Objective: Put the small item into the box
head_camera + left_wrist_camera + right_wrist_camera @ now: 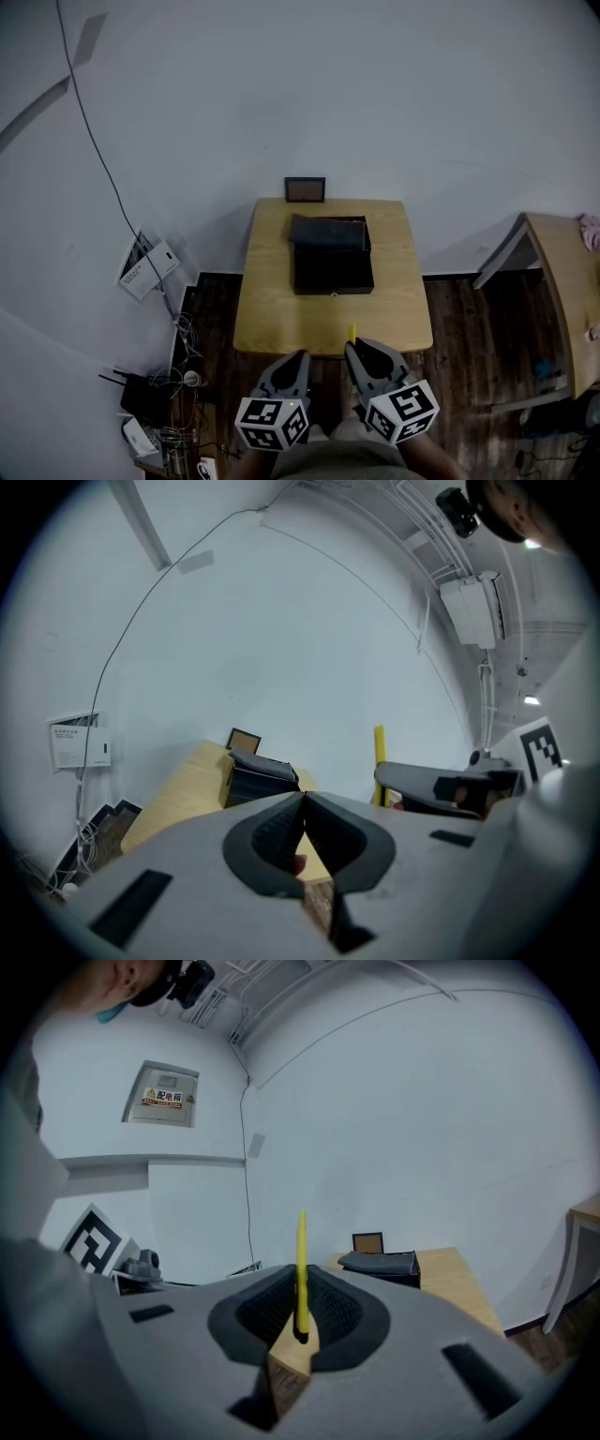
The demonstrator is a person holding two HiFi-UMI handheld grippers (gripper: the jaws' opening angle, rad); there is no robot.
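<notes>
Thin yellow stick-like item (301, 1269) pinched in narrow jaws of right gripper (354, 347), long axis upright, tip clear above jaws

Open black rectangular box (332, 255) straight ahead, well apart, at far-middle of light wooden table (272, 309); right gripper nearer, over near edge

Likely next: carry forward, lower over opening

Left gripper (303, 799) jaws together, nothing between

Small dark-framed picture (306, 189) behind box, against white wall (328, 84); dark plank floor (469, 319)
</notes>
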